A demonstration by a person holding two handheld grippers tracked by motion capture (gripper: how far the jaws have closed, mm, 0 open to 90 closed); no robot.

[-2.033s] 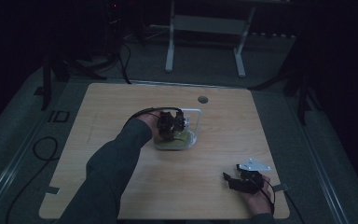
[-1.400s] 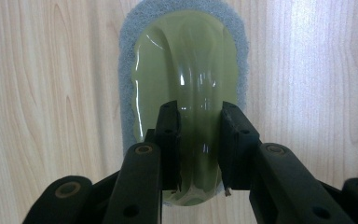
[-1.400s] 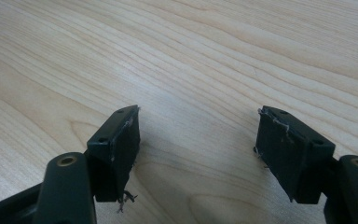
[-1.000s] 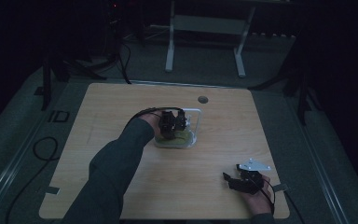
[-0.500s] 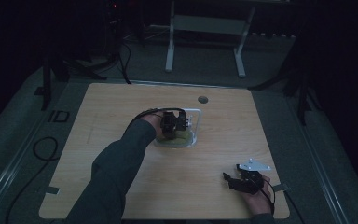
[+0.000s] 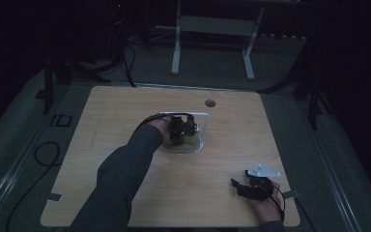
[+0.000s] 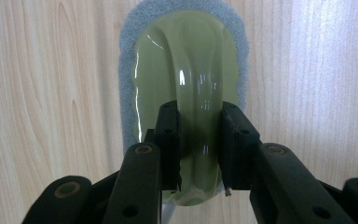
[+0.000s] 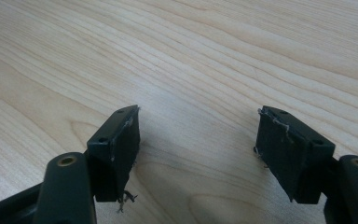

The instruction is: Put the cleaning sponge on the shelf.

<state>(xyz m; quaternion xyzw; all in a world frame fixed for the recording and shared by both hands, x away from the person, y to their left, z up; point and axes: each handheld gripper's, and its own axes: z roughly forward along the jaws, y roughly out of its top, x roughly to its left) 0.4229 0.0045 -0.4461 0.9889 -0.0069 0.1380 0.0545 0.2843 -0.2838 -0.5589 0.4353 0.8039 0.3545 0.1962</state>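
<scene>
Two grippers: one is at work, the other is idle.
Step in hand: a scrubbing pad (image 7: 185, 88), green moulded handle on a grey fibre base, is judged to be gripped for lifting or wiping.
Pad's place: it lies flat on the wooden table (image 6: 125, 116), inside a clear rimmed tray (image 6: 204, 126) near the table's middle.
Left gripper (image 7: 198, 149): its jaws are closed to a narrow gap on the raised ridge of the green handle, one pad on each flank.
Good practice: the ridge is glossy and rounded, so a firm, centred squeeze is called for; a straight pull is advised, so that the grey base is not dragged against the tray's rim.
Risk: a slip off the smooth ridge is judged possible if the grip is shallow.
Left arm: the sleeved forearm (image 6: 125, 169) is stretched forward across the table, with the gripper pointed down.
Right gripper (image 6: 251, 187): its jaws are spread wide with nothing between them, and it is rested low at the table's near right edge, well apart from the tray.
</scene>
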